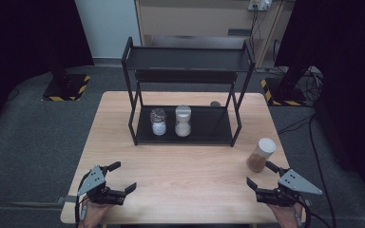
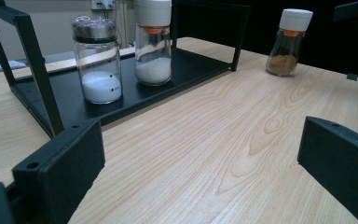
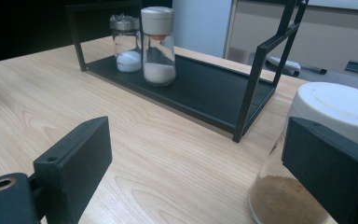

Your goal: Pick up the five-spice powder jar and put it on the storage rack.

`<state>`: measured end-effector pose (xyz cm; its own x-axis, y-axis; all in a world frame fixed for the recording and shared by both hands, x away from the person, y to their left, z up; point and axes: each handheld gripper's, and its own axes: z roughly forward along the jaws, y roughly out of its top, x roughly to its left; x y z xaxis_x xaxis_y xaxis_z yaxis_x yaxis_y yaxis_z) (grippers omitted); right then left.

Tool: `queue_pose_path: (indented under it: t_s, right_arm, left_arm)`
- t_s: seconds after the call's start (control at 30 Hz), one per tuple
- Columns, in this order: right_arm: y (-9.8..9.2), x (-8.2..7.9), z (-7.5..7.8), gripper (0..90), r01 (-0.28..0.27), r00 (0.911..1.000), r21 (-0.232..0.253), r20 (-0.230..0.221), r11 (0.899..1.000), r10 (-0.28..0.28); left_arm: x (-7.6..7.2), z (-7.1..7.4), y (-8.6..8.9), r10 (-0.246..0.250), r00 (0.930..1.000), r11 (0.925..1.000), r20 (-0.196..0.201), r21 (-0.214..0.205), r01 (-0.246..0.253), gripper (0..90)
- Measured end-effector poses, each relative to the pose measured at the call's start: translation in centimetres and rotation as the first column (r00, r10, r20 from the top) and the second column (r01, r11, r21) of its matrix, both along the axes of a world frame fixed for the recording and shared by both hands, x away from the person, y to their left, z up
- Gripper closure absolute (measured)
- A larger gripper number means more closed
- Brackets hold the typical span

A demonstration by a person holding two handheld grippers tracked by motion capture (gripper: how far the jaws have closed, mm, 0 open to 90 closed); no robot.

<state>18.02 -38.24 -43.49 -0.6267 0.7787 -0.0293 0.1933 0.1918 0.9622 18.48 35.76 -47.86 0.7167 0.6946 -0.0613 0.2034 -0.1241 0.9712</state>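
My right gripper (image 1: 261, 176) waits with jaws released beside the brown spice jar (image 1: 261, 155), left gripper (image 1: 122, 176) released too, ready to grasp it.

I see a grey carpeted floor (image 1: 28, 142) around the light wooden worktop (image 1: 180, 171); behind it, a pale wall (image 1: 107, 28), a beige cabinet (image 1: 195, 19) and black curtains (image 1: 24, 33) on both sides.

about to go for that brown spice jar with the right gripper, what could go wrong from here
The right gripper is open, and one jaw already sits beside the brown spice jar; a sideways nudge could tip the tall, narrow jar. The jar stands near the table's right edge, so it might roll off. On the rack's lower shelf, it could knock the two jars there.
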Motion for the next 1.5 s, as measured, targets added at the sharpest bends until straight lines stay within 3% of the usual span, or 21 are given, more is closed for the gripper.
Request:
queue_pose_path:
  t_s: [0.37, 0.43, 0.83, 1.07, 1.5]
  right_arm:
    - [0.4, -0.4, 1.0, 6.6, 0.028, 0.9994, -0.003, -0.019, 1.0, -0.028]
    - [0.2, -0.5, 1.1, 6.0, 0.03, 0.9993, 0.017, -0.022, 0.999, -0.029]
    - [-0.2, -1.1, 2.7, 3.7, 0.084, 0.9964, -0.007, 0.005, 0.996, -0.084]
    - [-0.4, -0.8, 3.5, 3.3, 0.111, 0.9938, -0.02, 0.01, 0.994, -0.111]
    - [-1.2, 0.6, 4.2, 3.3, 0.15, 0.9882, -0.014, -0.029, 0.989, -0.151]
  left_arm:
    - [0.0, 0.0, 0.1, 0.004, 1.0, 1.0, -0.001, -0.002, -0.004, 0.0]
    - [-0.1, 0.0, 0.1, 0.004, 1.0, 1.0, -0.001, -0.002, -0.004, 0.0]
    - [-0.1, 0.0, 0.1, 0.007, 1.0, 1.0, -0.004, -0.004, -0.007, 0.0]
    - [-0.1, 0.0, 0.1, 0.011, 0.9999, 0.9999, -0.002, -0.004, -0.011, 0.0]
    - [-0.1, 0.0, 0.1, 0.009, 1.0, 0.9999, -0.004, -0.004, -0.009, 0.0]
